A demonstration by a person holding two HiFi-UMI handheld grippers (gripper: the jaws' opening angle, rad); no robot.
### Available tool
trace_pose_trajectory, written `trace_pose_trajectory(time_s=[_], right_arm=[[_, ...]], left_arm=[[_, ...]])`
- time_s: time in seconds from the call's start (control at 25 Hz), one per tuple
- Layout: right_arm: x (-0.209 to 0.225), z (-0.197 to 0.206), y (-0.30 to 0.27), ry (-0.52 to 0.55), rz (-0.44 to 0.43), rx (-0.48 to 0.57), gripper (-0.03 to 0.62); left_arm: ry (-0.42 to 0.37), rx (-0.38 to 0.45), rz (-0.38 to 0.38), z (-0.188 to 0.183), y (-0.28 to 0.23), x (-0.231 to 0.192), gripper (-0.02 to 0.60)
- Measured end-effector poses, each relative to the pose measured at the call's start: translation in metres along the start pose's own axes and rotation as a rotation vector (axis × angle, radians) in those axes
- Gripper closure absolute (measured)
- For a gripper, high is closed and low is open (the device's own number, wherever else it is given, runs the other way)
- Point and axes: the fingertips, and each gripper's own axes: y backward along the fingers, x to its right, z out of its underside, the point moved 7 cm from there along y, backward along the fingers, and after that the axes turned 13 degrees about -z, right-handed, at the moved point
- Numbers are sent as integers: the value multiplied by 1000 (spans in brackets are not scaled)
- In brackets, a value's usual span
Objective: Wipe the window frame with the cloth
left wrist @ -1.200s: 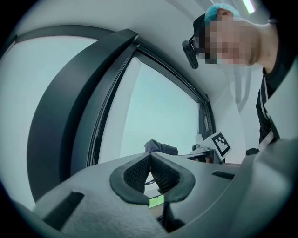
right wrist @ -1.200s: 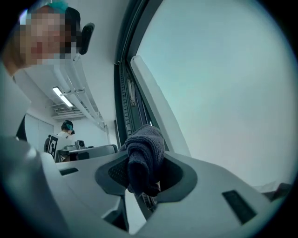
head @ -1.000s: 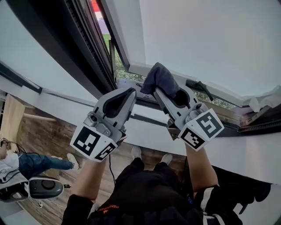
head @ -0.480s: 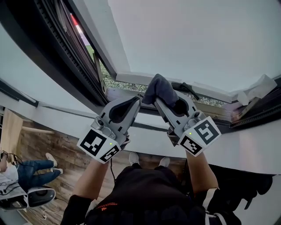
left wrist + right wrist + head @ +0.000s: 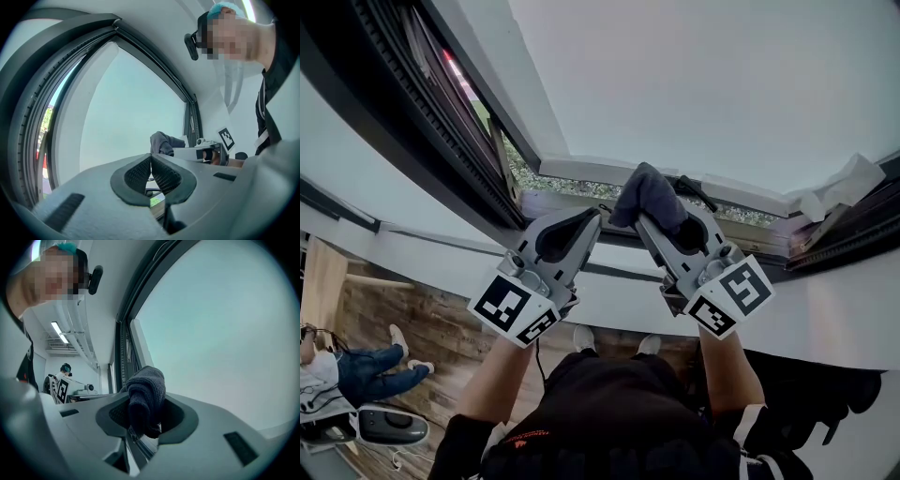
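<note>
— What do we have on the left?

— Our left tongs [image 5: 592, 216] are pinched together with nothing in them. We hold them just beside the other pair, near the bottom of the window frame [image 5: 572, 170], so they are out of the way. In their own camera, the two black pads [image 5: 161, 174] meet at the tip.

— And next to them?

— Our right tongs [image 5: 643, 221] squeeze the cloth [image 5: 649, 194]. It is dark grey and bunched into a lump that sticks out past the tips. We think that is so the soft part touches the frame, not the hard tongs.

— Where is the cloth now?

— Up at the bottom edge of the frame, under the big pane of glass [image 5: 703, 84]. We cannot tell if it presses on the frame.

— Why is the window tipped open?

— We guess it is so we can reach the edges.

— Anything further right?

— A white crumpled thing [image 5: 842, 186] sits in the corner, well apart from our cloth.
</note>
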Motion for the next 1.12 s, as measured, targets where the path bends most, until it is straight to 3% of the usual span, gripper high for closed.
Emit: trace_pose_trajectory(time_s=[1.12], right_arm=[[-11, 9, 16, -10, 13, -24, 474]], left_arm=[[21, -18, -2, 14, 4, 12, 561]])
